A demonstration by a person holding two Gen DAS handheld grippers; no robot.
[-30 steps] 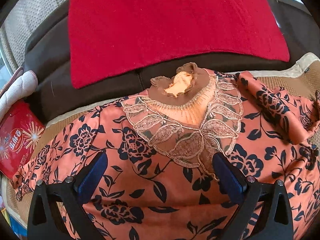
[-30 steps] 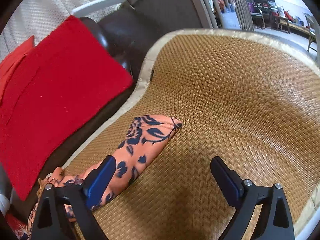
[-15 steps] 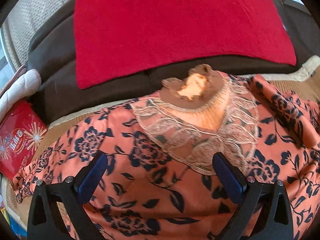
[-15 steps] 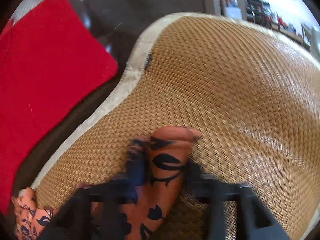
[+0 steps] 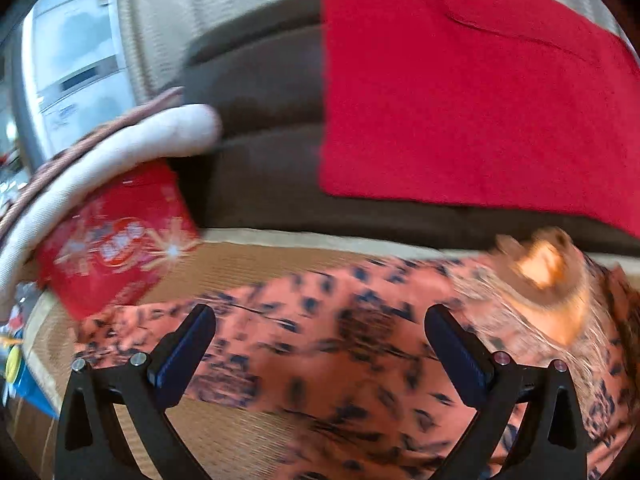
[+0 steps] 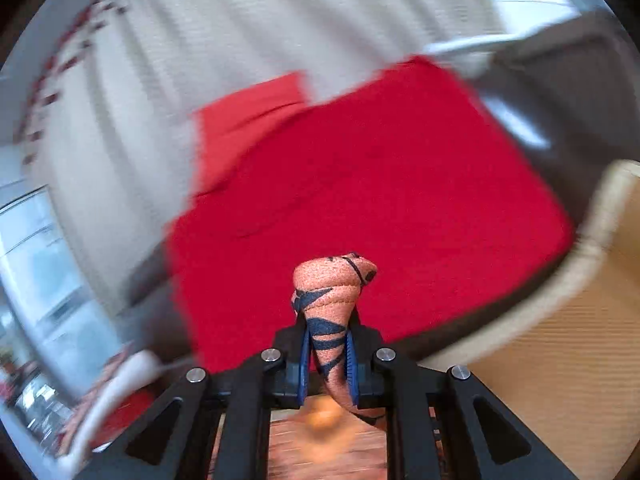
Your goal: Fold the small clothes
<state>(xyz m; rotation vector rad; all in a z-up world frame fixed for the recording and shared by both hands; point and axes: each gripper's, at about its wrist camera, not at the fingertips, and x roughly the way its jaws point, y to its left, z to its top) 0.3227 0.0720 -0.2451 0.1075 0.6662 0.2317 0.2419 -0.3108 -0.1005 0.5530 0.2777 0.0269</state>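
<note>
An orange top with a dark blue flower print lies spread on the woven mat; its brown lace collar is at the right. My left gripper is open, hovering over the top's left sleeve area. My right gripper is shut on the end of the top's right sleeve, lifted off the mat so the cuff sticks up between the pads. The left wrist view is motion-blurred.
A red cushion leans on the dark sofa back. A red snack bag and a white padded item sit at the left. The mat's cream edge shows at the right.
My right gripper closed on the sleeve end and lifted it, swinging left toward the cushion. My left gripper moved left over the top, toward the left sleeve, staying open.
</note>
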